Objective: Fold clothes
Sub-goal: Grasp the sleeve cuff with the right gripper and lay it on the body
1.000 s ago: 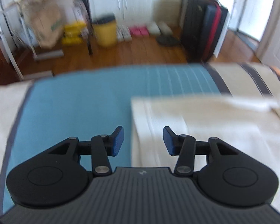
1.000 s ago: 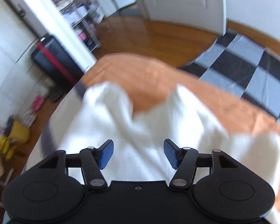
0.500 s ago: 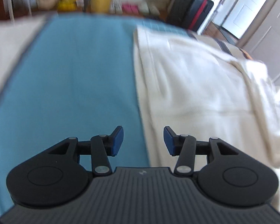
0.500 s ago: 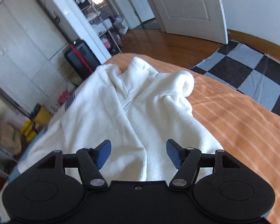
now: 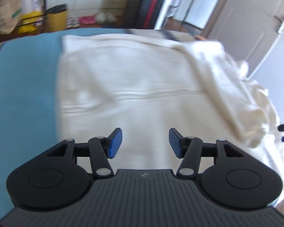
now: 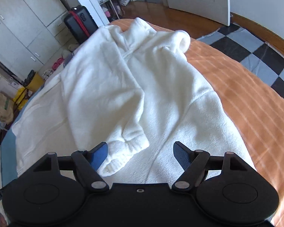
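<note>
Progress: I am judging the fold as partly made; one sleeve (image 6: 126,124) is lying across the body of the white fleece garment (image 6: 161,98), the far sleeve (image 6: 179,39) is still bunched by the collar, and the final halving looks undone.
Garment place: I am seeing it spread on the bed (image 6: 246,94), over the blue and orange cover.
Left gripper (image 5: 145,142): I am opening its jaws above the cloth, nothing between them.
Right gripper (image 6: 140,155): I am opening its jaws; the sleeve cuff is lying between them, touching the left pad, not pinched.
Count: one garment, two sleeves, two grippers, one bed.
</note>
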A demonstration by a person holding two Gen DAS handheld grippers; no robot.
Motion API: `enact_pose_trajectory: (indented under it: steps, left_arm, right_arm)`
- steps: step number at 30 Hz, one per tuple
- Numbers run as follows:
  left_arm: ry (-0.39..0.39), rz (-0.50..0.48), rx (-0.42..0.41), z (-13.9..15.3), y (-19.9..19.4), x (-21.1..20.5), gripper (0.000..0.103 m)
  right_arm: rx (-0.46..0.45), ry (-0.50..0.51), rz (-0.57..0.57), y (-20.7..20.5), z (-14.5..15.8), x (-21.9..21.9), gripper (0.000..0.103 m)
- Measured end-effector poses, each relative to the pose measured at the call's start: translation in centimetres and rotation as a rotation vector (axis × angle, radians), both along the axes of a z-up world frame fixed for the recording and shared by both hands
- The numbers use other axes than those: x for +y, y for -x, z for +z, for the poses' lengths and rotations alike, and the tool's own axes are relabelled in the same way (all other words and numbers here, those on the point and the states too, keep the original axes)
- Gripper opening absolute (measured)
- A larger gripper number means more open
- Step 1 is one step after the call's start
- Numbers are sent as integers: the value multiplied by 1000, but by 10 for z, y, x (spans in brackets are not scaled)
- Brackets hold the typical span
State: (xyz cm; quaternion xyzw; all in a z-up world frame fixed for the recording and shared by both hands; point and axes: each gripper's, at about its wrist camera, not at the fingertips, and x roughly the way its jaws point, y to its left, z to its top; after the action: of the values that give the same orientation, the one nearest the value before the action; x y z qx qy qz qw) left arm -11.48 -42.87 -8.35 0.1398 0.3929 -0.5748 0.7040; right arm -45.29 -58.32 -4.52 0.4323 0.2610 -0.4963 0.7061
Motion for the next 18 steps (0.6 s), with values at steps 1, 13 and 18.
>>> enact_pose_trajectory:
  steps: [1,13,18]
  left_arm:
    - [16,-45,-3,-7,24,-8,54]
    - [8,-177,159,-72,165,-102,54]
    - [35,-169,131,-69,169,-101,38]
  right_arm:
    - [-22,47,20,3,7,5,80]
    - [-111,-38,69,8,-50,-39,58]
    - [-79,1,100,2,-51,-37,3]
